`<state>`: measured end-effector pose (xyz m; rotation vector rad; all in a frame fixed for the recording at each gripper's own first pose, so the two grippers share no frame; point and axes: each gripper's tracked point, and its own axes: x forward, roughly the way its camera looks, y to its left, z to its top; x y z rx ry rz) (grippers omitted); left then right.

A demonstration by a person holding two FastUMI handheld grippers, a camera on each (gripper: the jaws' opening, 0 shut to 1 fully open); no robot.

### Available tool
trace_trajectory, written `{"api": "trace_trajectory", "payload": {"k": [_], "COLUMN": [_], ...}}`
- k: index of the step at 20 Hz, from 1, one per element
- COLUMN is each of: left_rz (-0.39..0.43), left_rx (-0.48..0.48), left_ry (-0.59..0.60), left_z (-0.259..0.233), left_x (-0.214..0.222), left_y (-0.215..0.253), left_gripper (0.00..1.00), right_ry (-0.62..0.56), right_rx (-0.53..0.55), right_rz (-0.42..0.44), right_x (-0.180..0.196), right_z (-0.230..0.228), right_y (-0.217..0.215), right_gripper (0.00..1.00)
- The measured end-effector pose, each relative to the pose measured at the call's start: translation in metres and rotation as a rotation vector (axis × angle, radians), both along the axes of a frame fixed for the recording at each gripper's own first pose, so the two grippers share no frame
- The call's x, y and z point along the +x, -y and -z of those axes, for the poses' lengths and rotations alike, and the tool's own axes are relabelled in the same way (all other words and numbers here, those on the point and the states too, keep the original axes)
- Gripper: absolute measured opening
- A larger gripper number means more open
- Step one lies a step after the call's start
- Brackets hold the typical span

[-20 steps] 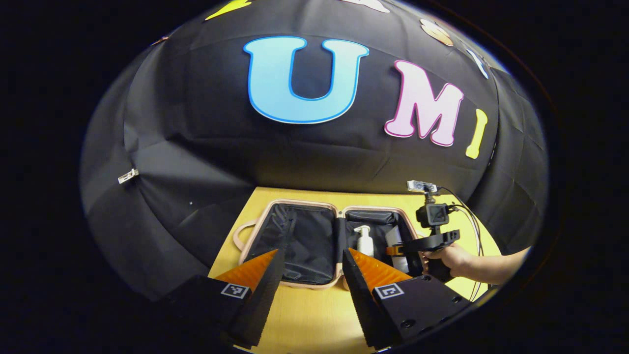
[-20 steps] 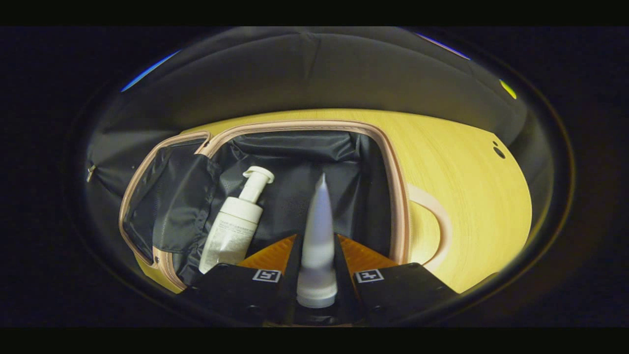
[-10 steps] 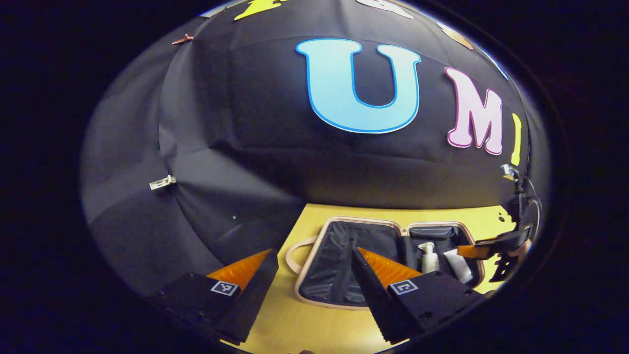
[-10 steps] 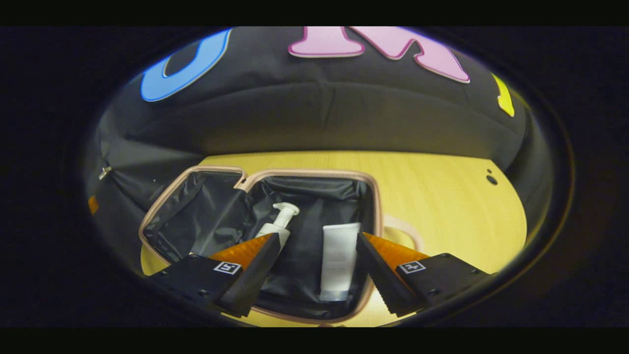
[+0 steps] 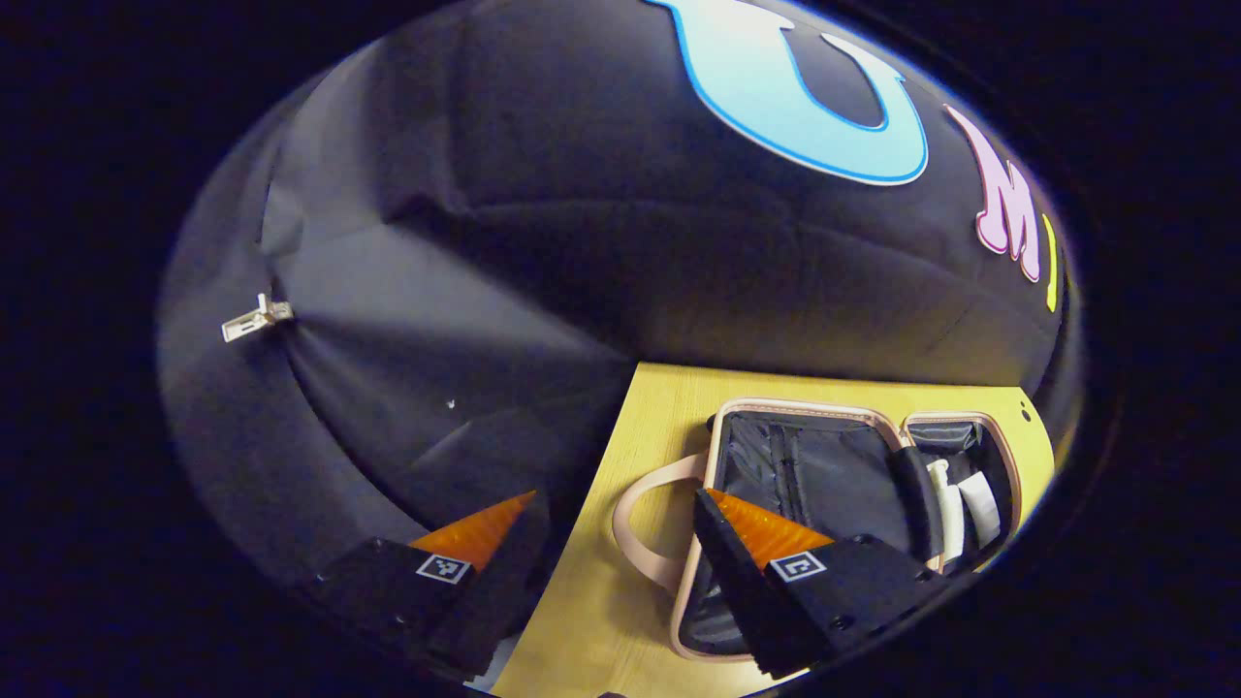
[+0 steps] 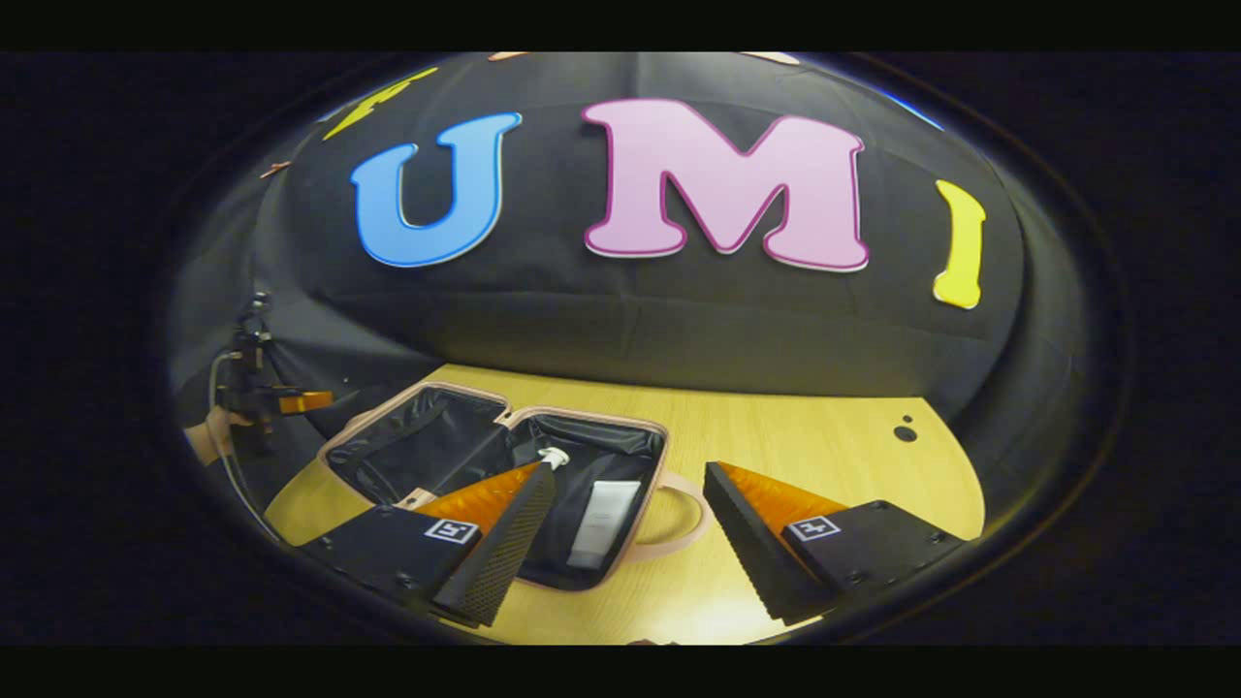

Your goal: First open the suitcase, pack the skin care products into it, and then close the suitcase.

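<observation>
The suitcase point(image 6: 504, 475) lies opened flat on the wooden bench point(image 6: 814, 456), both black-lined halves facing up. The pump bottle point(image 6: 553, 458) and the white tube point(image 6: 603, 523) lie side by side in the half nearer my right tongs point(image 6: 625, 519); the other half holds nothing I can make out. No label text is legible.

My right tongs hang spread above the bench, gripping nothing, the tube showing between the fingers. My left tongs point(image 5: 616, 538) are likewise spread and empty, near the suitcase's pink handle point(image 5: 645, 523) at the bench's left edge.

Open bench extends right of the suitcase, up to two dark holes point(image 6: 904, 431).
</observation>
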<state>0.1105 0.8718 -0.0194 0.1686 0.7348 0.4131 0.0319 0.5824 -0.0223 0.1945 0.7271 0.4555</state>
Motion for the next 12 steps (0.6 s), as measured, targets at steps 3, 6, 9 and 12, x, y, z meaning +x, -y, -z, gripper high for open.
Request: {"api": "trace_trajectory", "payload": {"k": [3, 6, 9, 12], "left_rz": [-0.007, 0.026, 0.038, 0.049], "left_rx": [0.01, -0.026, -0.095, -0.177], "left_ry": [-0.072, -0.141, -0.206, -0.263], "left_z": [0.03, 0.063, 0.087, 0.098], "left_x": [0.009, 0.016, 0.016, 0.019], "left_y": [-0.035, -0.044, -0.041, -0.038], "left_gripper": [0.96, 0.95, 0.95, 0.89], "right_ry": [-0.01, -0.006, 0.006, -0.059], "right_rx": [0.025, 0.012, -0.021, -0.021], "right_rz": [0.044, 0.059, 0.063, 0.094], "right_x": [-0.015, -0.024, -0.031, -0.045], "right_z": [-0.009, -0.012, -0.006, 0.012], "right_y": [0.016, 0.029, 0.036, 0.045], "right_gripper": [0.98, 0.99, 0.99, 0.99]}}
